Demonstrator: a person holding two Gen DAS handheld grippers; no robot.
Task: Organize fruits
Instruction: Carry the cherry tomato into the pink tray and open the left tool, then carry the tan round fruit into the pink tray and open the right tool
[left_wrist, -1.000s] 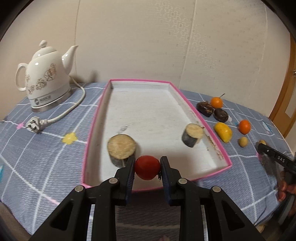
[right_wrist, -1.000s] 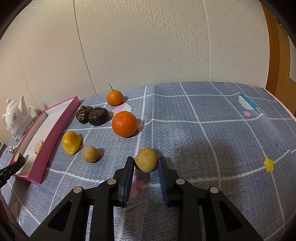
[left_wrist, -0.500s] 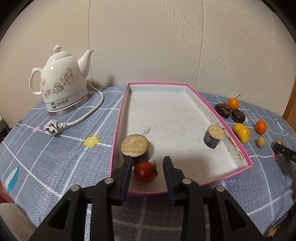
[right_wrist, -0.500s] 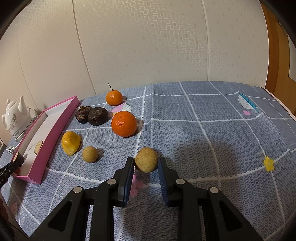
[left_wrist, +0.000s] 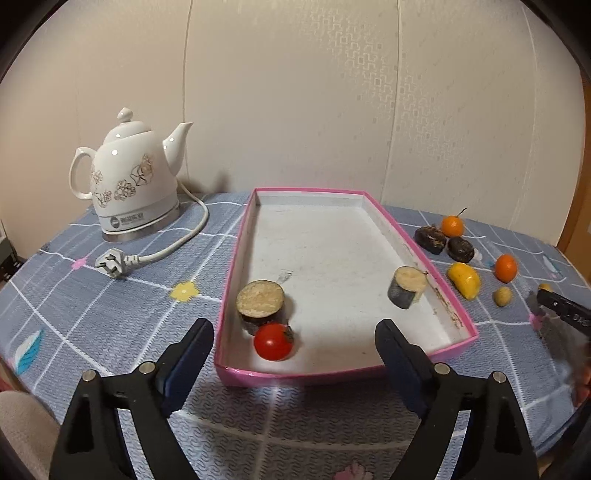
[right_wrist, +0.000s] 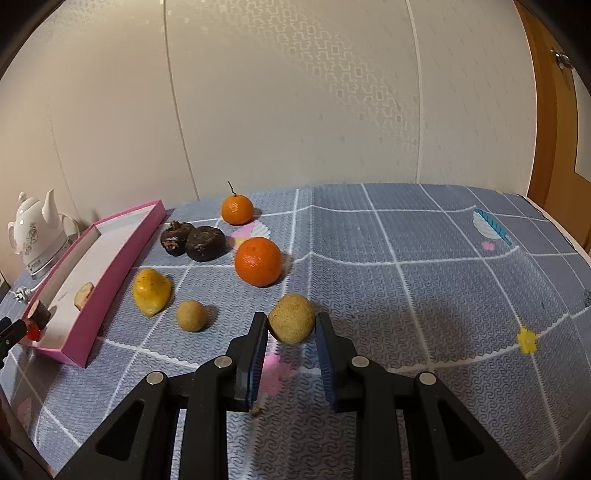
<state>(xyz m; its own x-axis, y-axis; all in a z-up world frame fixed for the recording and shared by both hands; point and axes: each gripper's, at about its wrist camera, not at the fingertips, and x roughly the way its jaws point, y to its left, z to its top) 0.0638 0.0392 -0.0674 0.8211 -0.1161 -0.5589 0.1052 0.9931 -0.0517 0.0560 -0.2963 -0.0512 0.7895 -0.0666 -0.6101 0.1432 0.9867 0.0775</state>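
resting tomato in tray, left claw spread.

The left wrist camera looks down close over the near end of the pink tray. The right wrist camera faces the wall from that tray's right side; both views share it.

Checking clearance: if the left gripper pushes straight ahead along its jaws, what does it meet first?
Probably the pink tray's near wall, then the tomato just inside; depth is unclear. The left gripper is open.
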